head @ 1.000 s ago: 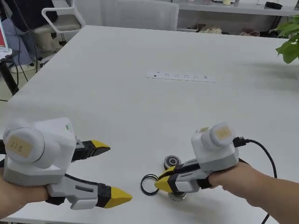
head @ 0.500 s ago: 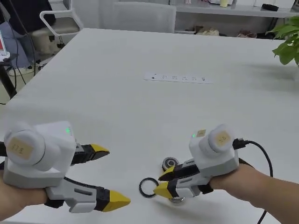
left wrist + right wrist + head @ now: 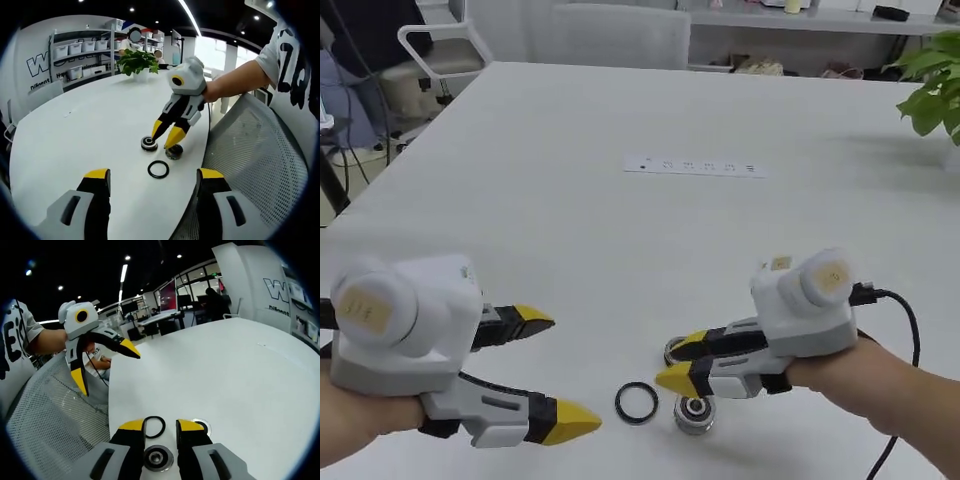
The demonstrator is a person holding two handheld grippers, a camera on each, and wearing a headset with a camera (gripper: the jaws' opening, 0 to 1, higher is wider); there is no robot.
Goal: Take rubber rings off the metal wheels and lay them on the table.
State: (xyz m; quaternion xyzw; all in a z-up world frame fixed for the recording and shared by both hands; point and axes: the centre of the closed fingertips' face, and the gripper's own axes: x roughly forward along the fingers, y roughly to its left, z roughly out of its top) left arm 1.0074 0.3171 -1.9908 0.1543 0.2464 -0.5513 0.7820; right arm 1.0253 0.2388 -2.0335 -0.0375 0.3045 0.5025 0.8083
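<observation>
Tabletop [image 3: 620,120], white and broad, carries the work close to its near edge, right of the middle. Over its near-left part hangs the left gripper [image 3: 555,370], jaws spread wide with nothing between them. The right gripper [image 3: 676,362] is held low over the wheels, its jaws a narrow gap apart, also gripping nothing. Two metal wheels lie flat, axles upright. The nearer wheel [image 3: 694,413] looks bare, and the farther wheel [image 3: 148,143] seems to wear its dark ring. One rubber ring [image 3: 636,402] lies flat just left of the nearer wheel. The farther wheel sits right at the right gripper's tips, just to the outer side of one jaw in the right gripper view, and well apart from the left gripper. Its ring runs level round an upright axis, so I judge the right gripper better placed, pinching the rim from the side.
</observation>
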